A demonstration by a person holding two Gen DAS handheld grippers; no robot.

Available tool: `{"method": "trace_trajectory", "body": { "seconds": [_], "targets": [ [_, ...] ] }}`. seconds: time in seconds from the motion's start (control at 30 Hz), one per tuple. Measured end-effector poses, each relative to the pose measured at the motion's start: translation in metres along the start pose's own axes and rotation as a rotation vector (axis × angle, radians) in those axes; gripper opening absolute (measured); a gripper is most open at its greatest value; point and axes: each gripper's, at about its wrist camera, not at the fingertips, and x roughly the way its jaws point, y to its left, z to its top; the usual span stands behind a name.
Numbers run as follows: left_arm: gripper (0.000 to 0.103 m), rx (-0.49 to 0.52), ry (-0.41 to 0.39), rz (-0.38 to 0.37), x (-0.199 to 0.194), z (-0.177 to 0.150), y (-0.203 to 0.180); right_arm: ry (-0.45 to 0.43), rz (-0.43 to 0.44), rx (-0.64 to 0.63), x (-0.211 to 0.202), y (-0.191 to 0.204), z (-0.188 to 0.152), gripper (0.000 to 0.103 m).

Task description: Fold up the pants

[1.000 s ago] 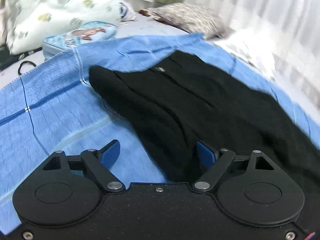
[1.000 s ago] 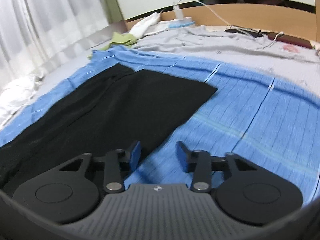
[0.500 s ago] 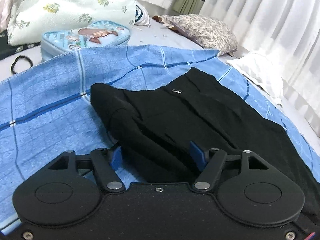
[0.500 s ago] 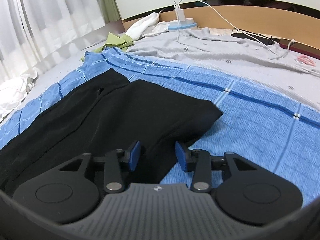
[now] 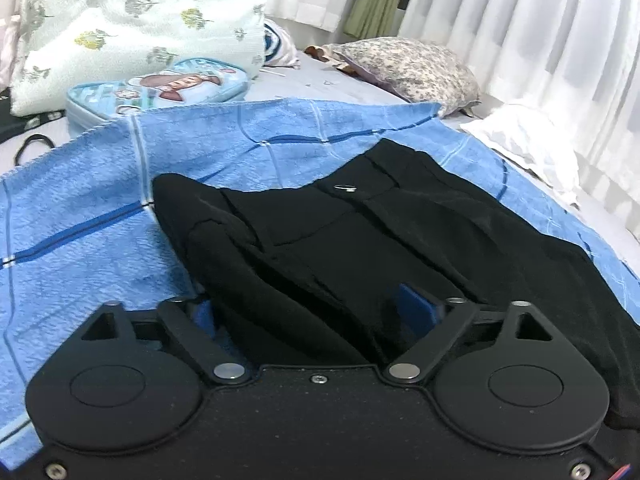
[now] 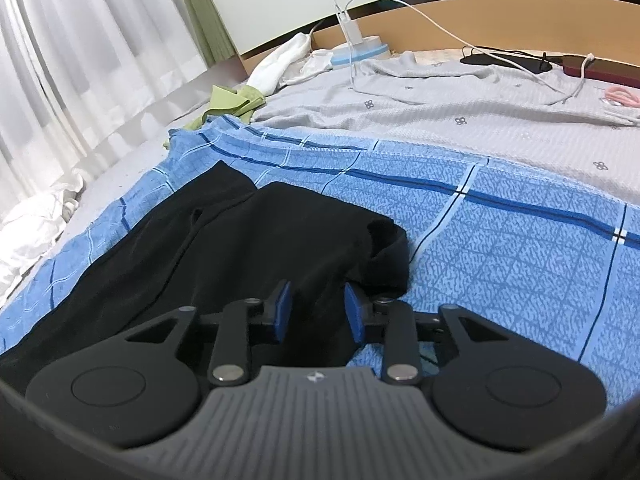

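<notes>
Black pants point(image 5: 360, 232) lie on a blue checked towel point(image 5: 80, 208). The left wrist view shows the waist end with a small metal clasp point(image 5: 345, 188). My left gripper point(image 5: 308, 312) is open, its jaws wide on either side of the bunched near waist edge. In the right wrist view the leg end of the pants point(image 6: 248, 240) lies on the towel point(image 6: 500, 248). My right gripper point(image 6: 316, 308) has its blue pads on either side of the near hem fabric, with the hem corner point(image 6: 388, 248) lifted and curled.
A floral quilt point(image 5: 132, 20), a cartoon pencil case point(image 5: 160, 88), a patterned pillow point(image 5: 412, 68) and white cloth point(image 5: 528, 144) lie beyond the towel. On the right side are a grey sheet point(image 6: 460, 116), green cloth point(image 6: 232, 104), charger cables point(image 6: 440, 32) and a wooden headboard point(image 6: 500, 20).
Both grippers have moved in over the pants' near edge. The waist edge now bunches between the left jaws. The right jaws have narrowed onto the hem, and its corner has lifted and curled.
</notes>
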Motion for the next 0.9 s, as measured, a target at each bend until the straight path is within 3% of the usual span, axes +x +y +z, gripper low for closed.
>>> {"method": "trace_trajectory", "body": {
  "seconds": [0.13,0.2,0.27,0.37,0.43,0.47,0.5,0.53,0.57,0.6,0.63,0.73,0.9],
  "targets": [
    [0.092,0.022,0.003,0.02,0.001,-0.001,-0.005,-0.039,-0.106,0.048,-0.012,0.003,-0.004,0.051],
    [0.092,0.02,0.004,0.019,0.001,0.0,-0.004,-0.083,-0.208,0.022,-0.016,0.011,-0.008,0.07],
    [0.092,0.022,0.004,0.02,0.001,0.0,-0.004,-0.108,-0.277,-0.01,-0.015,0.014,-0.011,0.072],
    [0.095,0.035,0.007,0.024,0.002,-0.001,-0.006,-0.085,-0.279,-0.042,-0.007,0.013,-0.01,0.077],
    [0.095,0.052,0.012,0.032,0.004,-0.001,-0.008,-0.047,-0.271,-0.12,0.002,0.02,-0.008,0.074],
    [0.094,0.064,0.015,0.041,0.005,-0.001,-0.011,-0.038,-0.263,-0.143,0.005,0.023,-0.007,0.07],
    [0.091,0.072,0.015,0.051,0.005,-0.001,-0.012,-0.031,-0.243,-0.149,0.006,0.024,-0.004,0.056],
    [0.077,0.076,0.01,0.068,0.004,-0.002,-0.013,-0.032,-0.241,-0.146,0.005,0.025,-0.004,0.047],
    [0.053,0.076,0.001,0.092,0.002,-0.002,-0.014,-0.029,-0.245,-0.139,0.004,0.025,-0.002,0.021],
    [0.042,0.075,-0.004,0.107,0.0,-0.001,-0.013,-0.02,-0.225,-0.129,0.004,0.025,-0.001,0.008],
    [0.027,0.072,-0.006,0.098,-0.002,0.0,-0.011,-0.007,-0.199,-0.115,0.003,0.024,0.0,0.008],
    [0.011,0.088,0.003,0.08,-0.011,0.005,-0.01,0.001,-0.19,-0.138,-0.001,0.025,0.002,0.004],
    [0.007,0.113,0.002,0.113,-0.032,0.018,-0.008,-0.029,-0.202,-0.085,-0.022,0.014,0.013,0.004]
  ]
}}
